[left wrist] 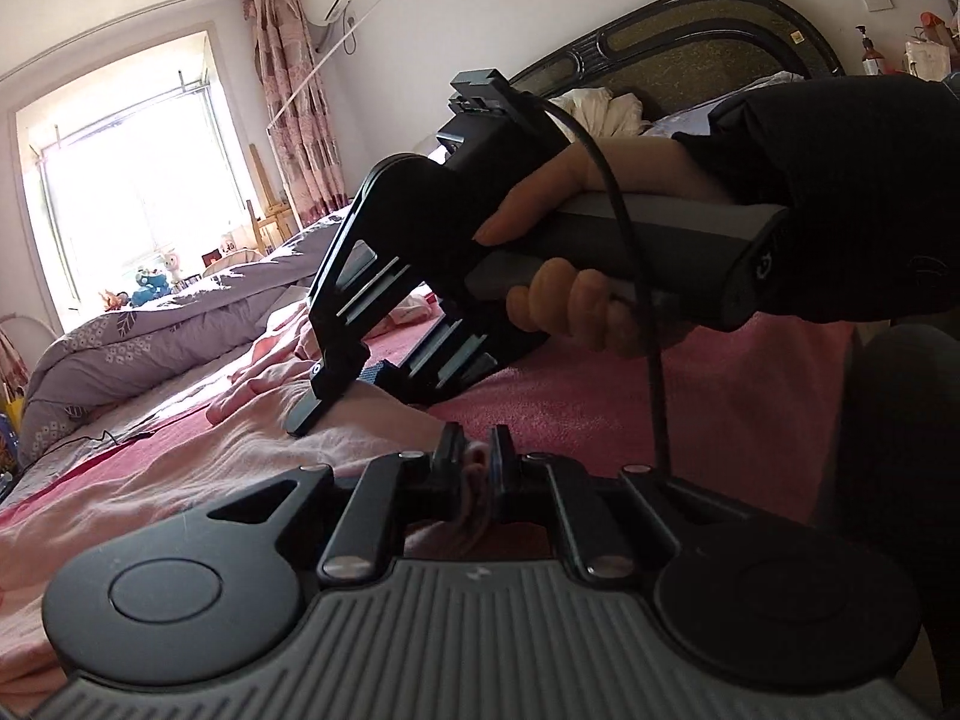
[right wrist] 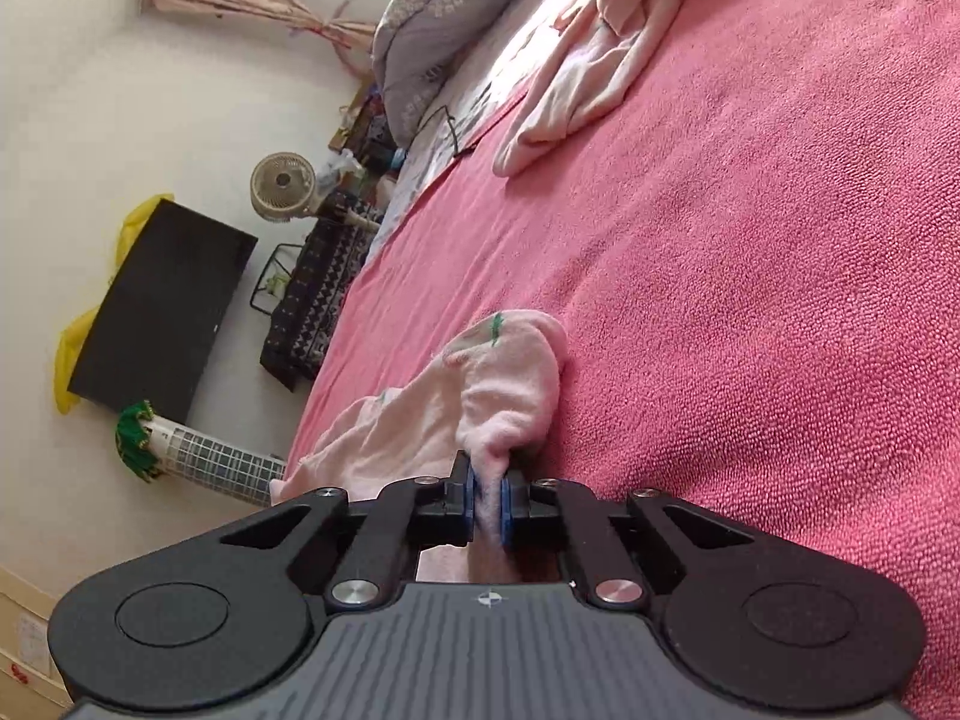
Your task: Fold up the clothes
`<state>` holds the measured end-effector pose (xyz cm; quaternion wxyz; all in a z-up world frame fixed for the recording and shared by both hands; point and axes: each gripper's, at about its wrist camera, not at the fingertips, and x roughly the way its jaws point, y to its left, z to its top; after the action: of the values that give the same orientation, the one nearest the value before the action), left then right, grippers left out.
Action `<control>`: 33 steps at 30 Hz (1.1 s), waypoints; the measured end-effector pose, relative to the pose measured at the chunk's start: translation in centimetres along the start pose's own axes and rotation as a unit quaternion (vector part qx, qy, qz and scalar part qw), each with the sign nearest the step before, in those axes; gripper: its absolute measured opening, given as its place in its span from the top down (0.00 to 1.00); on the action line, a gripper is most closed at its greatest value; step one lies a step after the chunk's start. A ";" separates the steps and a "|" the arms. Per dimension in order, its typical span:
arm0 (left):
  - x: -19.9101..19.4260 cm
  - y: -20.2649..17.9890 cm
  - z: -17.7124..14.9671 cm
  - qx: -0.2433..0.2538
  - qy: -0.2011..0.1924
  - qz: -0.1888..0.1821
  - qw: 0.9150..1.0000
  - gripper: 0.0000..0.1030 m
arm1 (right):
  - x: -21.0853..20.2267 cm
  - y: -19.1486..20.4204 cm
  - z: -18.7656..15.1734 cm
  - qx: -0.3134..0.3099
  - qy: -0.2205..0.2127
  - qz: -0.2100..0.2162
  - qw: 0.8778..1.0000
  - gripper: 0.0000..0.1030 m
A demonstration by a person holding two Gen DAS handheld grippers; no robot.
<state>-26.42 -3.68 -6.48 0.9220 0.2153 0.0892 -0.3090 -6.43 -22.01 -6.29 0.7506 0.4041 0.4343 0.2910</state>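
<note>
While both grippers lie low over the bed, each one is clenched on pale pink cloth: the left gripper (left wrist: 474, 450) pinches a small bunch of it between its two fingers, and the right gripper (right wrist: 487, 495) pinches a fold of the pink garment (right wrist: 480, 396) that lies on the pink bedspread (right wrist: 750, 300) just in front of it. In the left wrist view the right gripper is seen from the side, tilted down with its fingers touching the cloth, and one hand (left wrist: 576, 276) in a dark sleeve (left wrist: 840, 180) is wrapped around its grey handle; the right wrist view does not show this hand. Farther on the bedspread there is a second heap of pink clothes (right wrist: 600, 60), well apart from the held garment. Beyond it lies one purple quilt (left wrist: 150, 330). Only the left view shows the window (left wrist: 126, 192) and the dark headboard (left wrist: 690, 36); only the right view shows one round fan (right wrist: 282, 186) and one black screen (right wrist: 162, 312).
</note>
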 end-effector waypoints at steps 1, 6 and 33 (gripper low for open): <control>0.1 0.1 0.0 0.000 0.000 -0.002 1.000 0.93 | 0.2 -0.2 0.2 0.005 -0.001 0.004 1.000 0.90; 0.4 0.2 -0.1 0.006 0.001 -0.004 1.000 0.93 | 1.3 -0.8 1.1 0.009 -0.019 0.012 1.000 0.90; 1.5 0.5 0.7 -0.003 0.007 0.001 1.000 0.95 | 4.9 -1.0 4.3 0.029 -0.069 0.024 0.997 0.86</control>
<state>-24.96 -4.45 -6.15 0.9224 0.2148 0.0958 -0.3063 -0.31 -20.16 -7.89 0.7595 0.4550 0.3802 0.2676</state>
